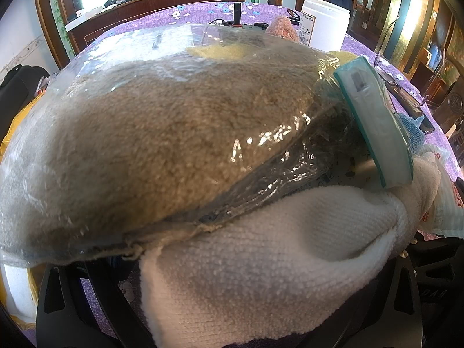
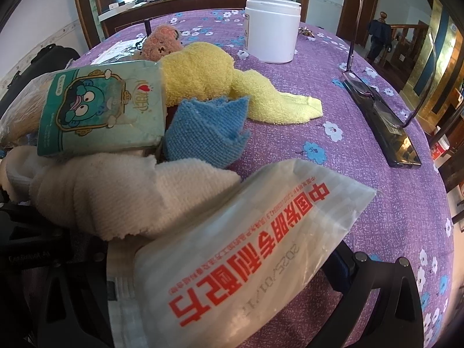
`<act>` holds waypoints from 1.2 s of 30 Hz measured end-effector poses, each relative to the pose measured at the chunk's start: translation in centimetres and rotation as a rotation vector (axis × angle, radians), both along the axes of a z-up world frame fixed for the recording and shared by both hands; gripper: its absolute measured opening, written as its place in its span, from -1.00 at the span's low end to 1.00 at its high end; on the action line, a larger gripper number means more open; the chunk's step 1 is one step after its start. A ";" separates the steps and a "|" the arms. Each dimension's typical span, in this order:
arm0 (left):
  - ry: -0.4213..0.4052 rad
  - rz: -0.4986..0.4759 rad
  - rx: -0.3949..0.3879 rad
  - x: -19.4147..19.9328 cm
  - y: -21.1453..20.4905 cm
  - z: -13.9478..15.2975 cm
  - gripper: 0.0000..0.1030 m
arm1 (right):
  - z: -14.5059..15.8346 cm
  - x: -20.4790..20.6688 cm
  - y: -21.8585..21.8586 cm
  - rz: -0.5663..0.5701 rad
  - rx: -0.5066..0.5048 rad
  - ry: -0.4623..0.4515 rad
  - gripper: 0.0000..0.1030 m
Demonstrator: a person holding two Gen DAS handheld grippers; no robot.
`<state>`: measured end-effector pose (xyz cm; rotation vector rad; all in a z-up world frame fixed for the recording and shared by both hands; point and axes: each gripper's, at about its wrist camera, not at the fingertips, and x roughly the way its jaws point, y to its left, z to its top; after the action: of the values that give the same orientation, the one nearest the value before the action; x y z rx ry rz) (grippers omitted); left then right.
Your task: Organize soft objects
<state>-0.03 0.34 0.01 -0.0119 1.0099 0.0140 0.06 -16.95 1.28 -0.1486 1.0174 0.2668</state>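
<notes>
A table under a purple cloth [image 2: 362,174] with blue and white flowers carries everything. Far on it stands a white plastic jar [image 2: 271,29]. To the right lies a dark phone [image 2: 382,127], with a pair of glasses [image 2: 359,84] on its far end. Toward the middle a yellow towel [image 2: 232,87] spreads over the cloth, a pink plush toy [image 2: 161,43] just beyond it. At the far left lie some papers [image 2: 116,50].

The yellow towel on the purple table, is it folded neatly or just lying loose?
Loose. The yellow towel lies bunched in a lump near the blue cloth, one end trailing flat across the tablecloth.
</notes>
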 end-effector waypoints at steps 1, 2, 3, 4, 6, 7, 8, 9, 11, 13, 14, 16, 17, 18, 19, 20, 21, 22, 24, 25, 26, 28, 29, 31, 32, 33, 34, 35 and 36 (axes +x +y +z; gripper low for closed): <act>0.000 0.000 0.000 0.0 0.0 0.0 1.00 | 0.0 0.0 0.0 0.004 -0.001 0.000 1.00; 0.000 0.000 0.000 0.0 0.0 0.0 1.00 | 0.0 0.0 0.0 0.007 -0.001 0.000 1.00; 0.000 0.000 0.000 0.0 0.0 0.0 1.00 | 0.0 0.1 0.0 0.010 -0.002 0.001 1.00; 0.000 0.000 0.000 0.0 0.0 0.0 1.00 | 0.0 0.1 0.0 0.017 -0.004 0.003 1.00; 0.000 0.000 0.000 0.0 0.0 0.0 1.00 | 0.1 0.3 -0.1 0.040 -0.007 0.014 1.00; 0.000 0.000 0.000 0.0 0.0 0.0 1.00 | 0.1 0.3 -0.1 0.057 -0.009 0.018 1.00; 0.000 0.000 0.000 0.0 0.0 0.0 1.00 | 0.1 0.3 -0.1 0.073 -0.010 0.017 1.00; 0.000 0.000 0.000 0.0 0.0 0.0 1.00 | 0.0 0.3 -0.2 0.100 -0.008 0.010 1.00; 0.000 0.000 0.000 0.0 0.0 0.0 1.00 | 0.0 0.4 -0.6 0.158 -0.003 0.004 1.00; 0.000 0.000 0.000 0.0 0.0 0.0 1.00 | -0.1 0.3 -0.9 0.187 0.006 0.003 1.00; 0.000 0.000 0.000 0.1 0.0 0.0 1.00 | -0.1 0.3 -0.9 0.189 0.003 0.002 1.00; 0.000 0.000 0.000 0.0 0.0 0.0 1.00 | -0.1 0.2 -0.9 0.189 0.000 0.001 1.00; 0.000 0.000 0.000 0.0 0.0 0.0 1.00 | -0.1 0.3 -0.8 0.190 -0.001 0.000 1.00; 0.001 0.000 0.000 0.0 0.0 0.0 1.00 | -0.1 0.3 -0.7 0.190 -0.002 -0.001 1.00; 0.001 0.000 0.000 0.0 0.0 0.0 1.00 | -0.1 0.3 -0.7 0.189 -0.002 -0.001 1.00; 0.001 0.000 0.000 0.0 0.0 0.0 1.00 | -0.1 0.2 -0.7 0.189 -0.003 -0.001 1.00; 0.000 0.000 0.000 0.0 0.0 0.0 1.00 | -0.1 0.2 -0.6 0.189 -0.006 -0.002 1.00; 0.000 0.000 0.000 0.1 0.0 0.0 1.00 | -0.1 0.2 -0.7 0.189 -0.006 -0.001 1.00; 0.000 0.000 0.000 -0.2 -0.1 0.0 1.00 | -0.1 0.1 -0.8 0.189 -0.005 -0.001 0.99; 0.000 0.000 0.000 -0.3 -0.1 0.0 1.00 | -0.1 0.0 -0.8 0.189 -0.006 -0.001 0.99; 0.000 0.000 0.000 -0.3 -0.1 0.0 1.00 | -0.1 0.0 -0.8 0.188 -0.006 -0.001 1.00; 0.000 0.000 0.000 -0.3 -0.1 0.0 1.00 | -0.1 -0.1 -0.8 0.186 -0.005 0.000 0.99; 0.000 0.000 0.000 -0.3 -0.1 0.0 1.00 | -0.1 -0.1 -0.8 0.184 -0.006 0.000 0.99; 0.000 0.000 0.000 -0.2 -0.1 0.0 1.00 | -0.1 -0.1 -0.7 0.183 -0.008 0.000 0.99; 0.000 0.000 0.000 -0.3 -0.1 0.0 1.00 | -0.1 -0.1 -0.7 0.182 -0.008 0.000 0.99; 0.000 0.000 0.000 -0.4 -0.1 0.0 1.00 | -0.1 -0.1 -0.7 0.183 -0.008 0.000 0.99; 0.000 0.000 0.000 -0.3 -0.1 0.0 1.00 | 0.0 -0.1 -0.6 0.183 -0.008 0.000 0.99; 0.000 0.000 0.000 -0.3 -0.1 0.0 1.00 | 0.0 0.0 -0.7 0.182 -0.009 0.000 0.99; 0.000 0.000 0.000 -0.4 -0.1 0.0 1.00 | 0.0 0.0 -0.6 0.182 -0.010 0.000 0.99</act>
<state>-0.39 0.20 -0.02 -0.0116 1.0101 0.0143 0.08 -17.59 1.27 -0.2505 1.0066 0.4276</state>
